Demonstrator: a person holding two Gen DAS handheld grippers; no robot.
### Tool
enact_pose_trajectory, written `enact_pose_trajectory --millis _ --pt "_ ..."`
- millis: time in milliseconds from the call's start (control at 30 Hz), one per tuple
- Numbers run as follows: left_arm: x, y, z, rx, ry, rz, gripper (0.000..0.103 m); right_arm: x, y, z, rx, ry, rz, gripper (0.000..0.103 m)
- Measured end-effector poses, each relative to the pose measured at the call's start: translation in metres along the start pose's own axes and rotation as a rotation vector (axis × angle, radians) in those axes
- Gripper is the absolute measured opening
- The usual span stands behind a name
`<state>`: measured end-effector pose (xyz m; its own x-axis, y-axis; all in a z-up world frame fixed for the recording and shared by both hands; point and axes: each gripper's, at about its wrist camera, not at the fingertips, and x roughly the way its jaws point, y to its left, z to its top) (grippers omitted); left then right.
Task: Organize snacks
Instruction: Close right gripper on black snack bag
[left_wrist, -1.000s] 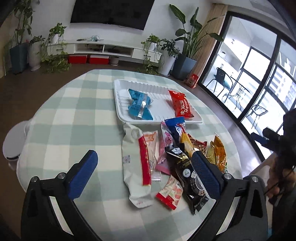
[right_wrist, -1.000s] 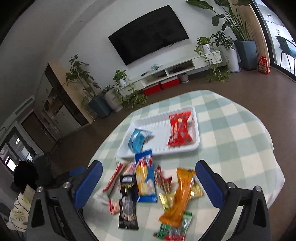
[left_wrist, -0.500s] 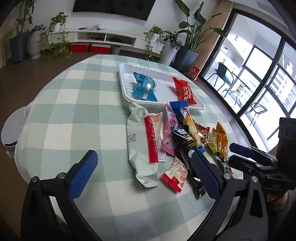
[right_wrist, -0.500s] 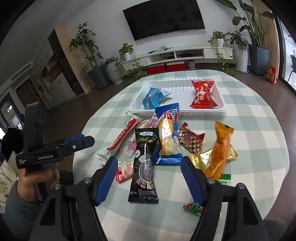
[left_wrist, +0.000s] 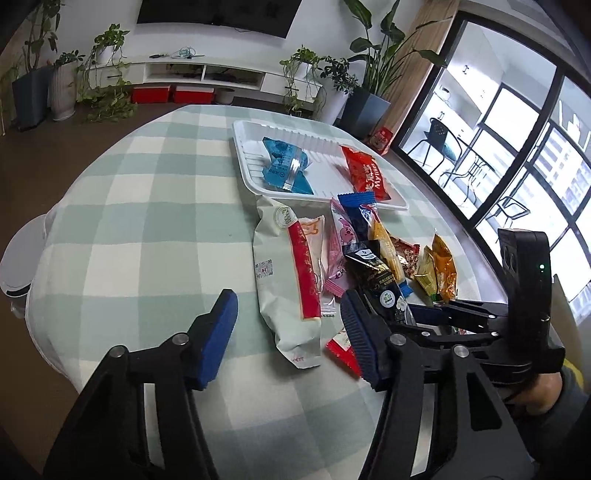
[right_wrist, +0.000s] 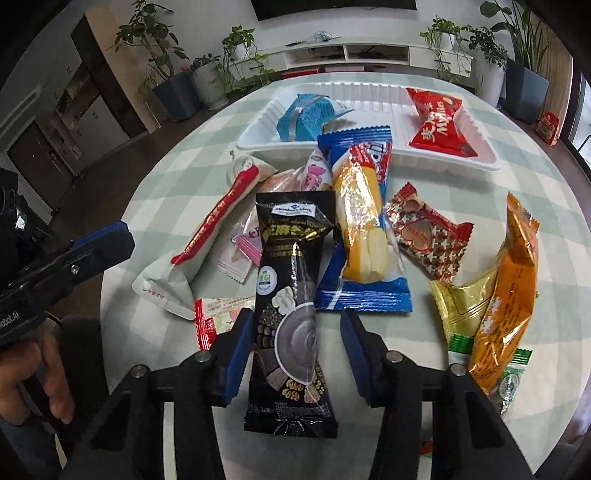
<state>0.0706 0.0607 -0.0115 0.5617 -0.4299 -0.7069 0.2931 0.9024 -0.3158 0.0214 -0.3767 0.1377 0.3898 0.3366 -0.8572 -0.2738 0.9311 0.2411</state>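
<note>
The right gripper (right_wrist: 291, 354) tilts steeply down over the black snack packet (right_wrist: 291, 295), its jaws just closing: the left pad touches the packet's edge, the right pad stands clear, so nothing is clamped yet. The left gripper (left_wrist: 288, 332), jaws also just narrowing but apart and empty, hovers beside the long white-and-red packet (left_wrist: 284, 280). The black packet lies nearest the surface's (left_wrist: 147, 221) near edge, in the snack pile in front of the white tray (right_wrist: 369, 155). Left of the pile, the checked cloth lies bare.
</note>
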Motion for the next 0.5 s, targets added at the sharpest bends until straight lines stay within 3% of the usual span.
enact_pose_trajectory --millis 300,500 --pt "0.022 0.0 0.009 0.012 0.082 0.016 0.056 -0.004 0.0 -0.003 0.0 -0.002 0.046 0.024" --pt "0.04 0.001 0.02 0.031 0.136 0.021 0.056 -0.023 -0.001 -0.012 0.023 -0.045 0.092 0.023"
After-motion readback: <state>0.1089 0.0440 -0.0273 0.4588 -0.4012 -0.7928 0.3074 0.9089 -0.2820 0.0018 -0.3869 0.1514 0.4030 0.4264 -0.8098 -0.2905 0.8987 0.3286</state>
